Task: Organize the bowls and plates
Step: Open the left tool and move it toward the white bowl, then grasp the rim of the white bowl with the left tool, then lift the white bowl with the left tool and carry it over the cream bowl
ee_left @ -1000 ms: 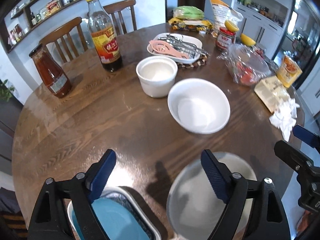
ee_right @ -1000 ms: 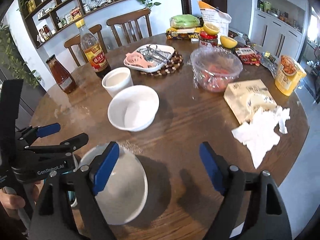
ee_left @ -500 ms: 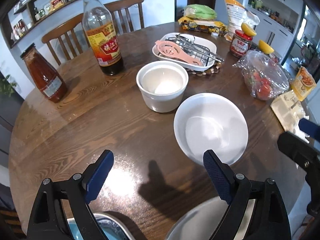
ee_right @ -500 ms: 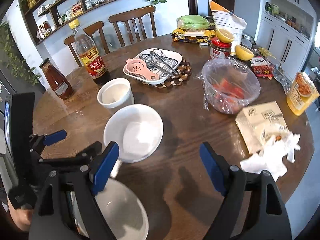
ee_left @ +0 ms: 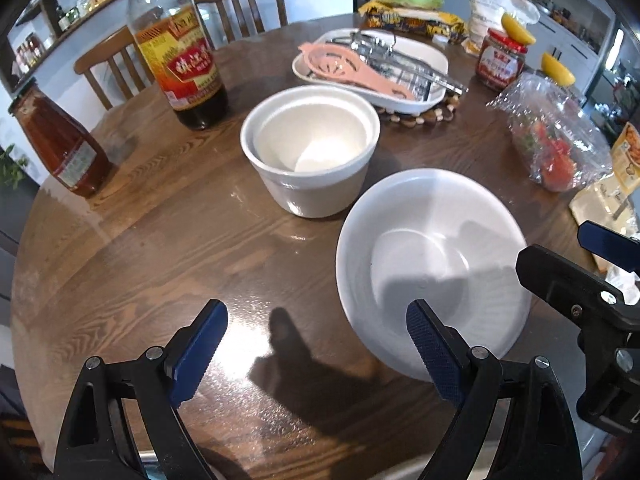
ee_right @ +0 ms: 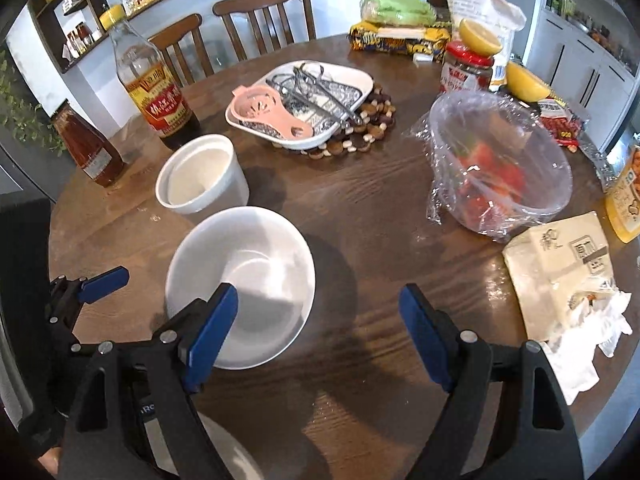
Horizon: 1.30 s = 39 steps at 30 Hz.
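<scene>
Wide bowl: white shallow bowl (ee_left: 432, 264) sits upright on the tabletop (ee_left: 168, 264), empty, near front-centre; part shaded by the tools above it.
Deep bowl: white straight-walled bowl (ee_left: 310, 148) just behind & to the left of the wide bowl, close but a sliver of wood shows between them; upright, empty.
Third dish: pale rim (ee_right: 228, 454) at bottom edge of right wrist view, mostly hidden behind the tool; can't tell what kind.
L gripper: left gripper (ee_left: 316, 354) w/ fingers spread wide, nothing held; right blue pad overlaps the wide bowl's near rim in view, contact can't tell; left pad over bare wood.
R gripper: right gripper (ee_right: 318, 334) also wide apart, nothing held; left pad overlaps the wide bowl's near edge, right pad over bare tabletop.
Utensil tray: white dish (ee_right: 360, 80) on a beaded trivet (ee_right: 376, 120) behind the bowls, holds a pink slotted scoop (ee_right: 266, 114) & metal tools (ee_right: 320, 92).
Bottles: dark sauce bottle (ee_left: 180, 56) w/ red-yellow label left of the deep bowl; red sauce bottle (ee_left: 60, 144) further left near the edge.
Right side: wrapped clear bowl (ee_right: 500, 168) w/ red pieces inside, red-lid jar (ee_right: 466, 68) w/ a lemon half (ee_right: 478, 36) on top, beige packet (ee_right: 560, 268), crumpled tissue (ee_right: 588, 344).
Far edge: food packs (ee_right: 400, 20), wooden chairs (ee_right: 264, 12).
</scene>
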Each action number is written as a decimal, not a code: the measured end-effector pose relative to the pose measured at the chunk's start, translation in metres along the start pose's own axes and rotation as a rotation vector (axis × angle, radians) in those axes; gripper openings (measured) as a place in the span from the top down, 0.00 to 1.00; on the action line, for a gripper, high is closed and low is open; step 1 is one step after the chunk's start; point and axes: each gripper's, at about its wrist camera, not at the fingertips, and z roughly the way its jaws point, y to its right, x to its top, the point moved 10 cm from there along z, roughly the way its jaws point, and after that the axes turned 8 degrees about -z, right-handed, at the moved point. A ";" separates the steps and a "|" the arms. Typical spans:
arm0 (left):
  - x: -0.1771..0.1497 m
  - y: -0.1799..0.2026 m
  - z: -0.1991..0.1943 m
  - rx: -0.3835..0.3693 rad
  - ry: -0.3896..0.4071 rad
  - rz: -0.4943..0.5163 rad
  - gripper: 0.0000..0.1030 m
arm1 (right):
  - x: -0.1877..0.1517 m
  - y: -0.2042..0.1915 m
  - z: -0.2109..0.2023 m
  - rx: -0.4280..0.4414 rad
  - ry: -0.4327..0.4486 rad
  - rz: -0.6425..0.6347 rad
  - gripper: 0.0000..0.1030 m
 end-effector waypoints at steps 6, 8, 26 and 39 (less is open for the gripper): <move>-0.003 0.005 0.013 -0.022 -0.041 0.001 0.13 | -0.002 -0.001 0.018 0.024 -0.022 -0.019 0.34; -0.002 0.008 0.013 -0.037 -0.040 0.005 0.24 | -0.004 -0.002 0.024 0.039 -0.040 -0.021 0.57; -0.002 0.022 0.018 -0.092 -0.067 0.018 0.80 | -0.005 -0.019 0.038 0.032 -0.069 -0.113 0.87; -0.012 0.010 -0.051 -0.093 0.051 0.048 0.80 | -0.010 -0.041 -0.034 0.045 0.039 -0.125 0.87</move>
